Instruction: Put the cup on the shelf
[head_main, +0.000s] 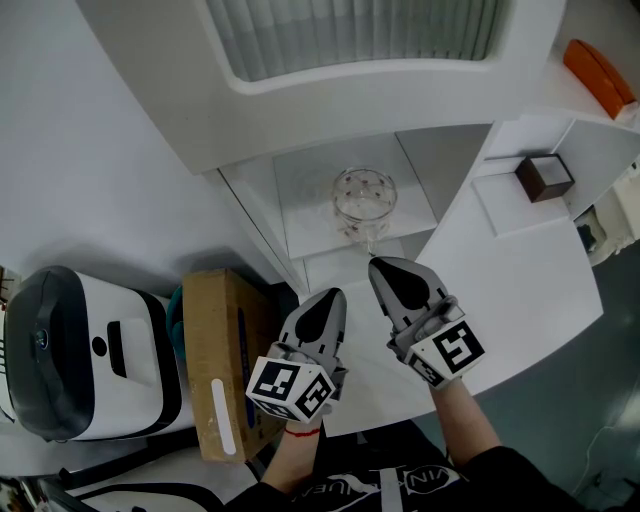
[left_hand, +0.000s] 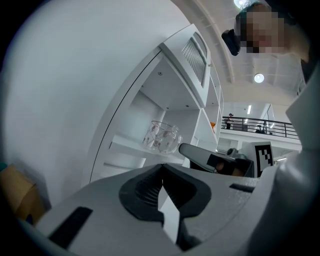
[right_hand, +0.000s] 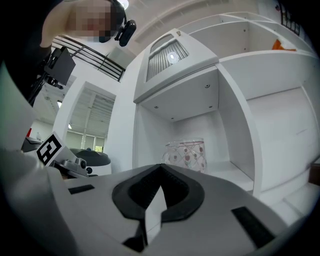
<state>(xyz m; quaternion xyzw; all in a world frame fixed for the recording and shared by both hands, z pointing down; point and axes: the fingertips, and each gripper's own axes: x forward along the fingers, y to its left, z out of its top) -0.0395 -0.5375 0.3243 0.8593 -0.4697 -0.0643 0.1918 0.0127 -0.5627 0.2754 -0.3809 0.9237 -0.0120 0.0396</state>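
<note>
cup (head_main: 364, 200) upright on shelf (head_main: 300, 205) | left hand-held gripper (head_main: 328, 298) closed, empty | right hand-held gripper (head_main: 384, 268) likewise, nearer cup

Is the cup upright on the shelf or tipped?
Upright: the cup stands on its base on the shelf, rim level on top; the head view looks down into its open mouth.

Patterned glass cup (head_main: 364, 200) upright on white shelf (head_main: 303, 205)

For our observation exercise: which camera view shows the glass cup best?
The right gripper view: the cup stands side-on and large, its red pattern clear. The head view sees the cup from above; the left gripper view shows the cup smaller.
</note>
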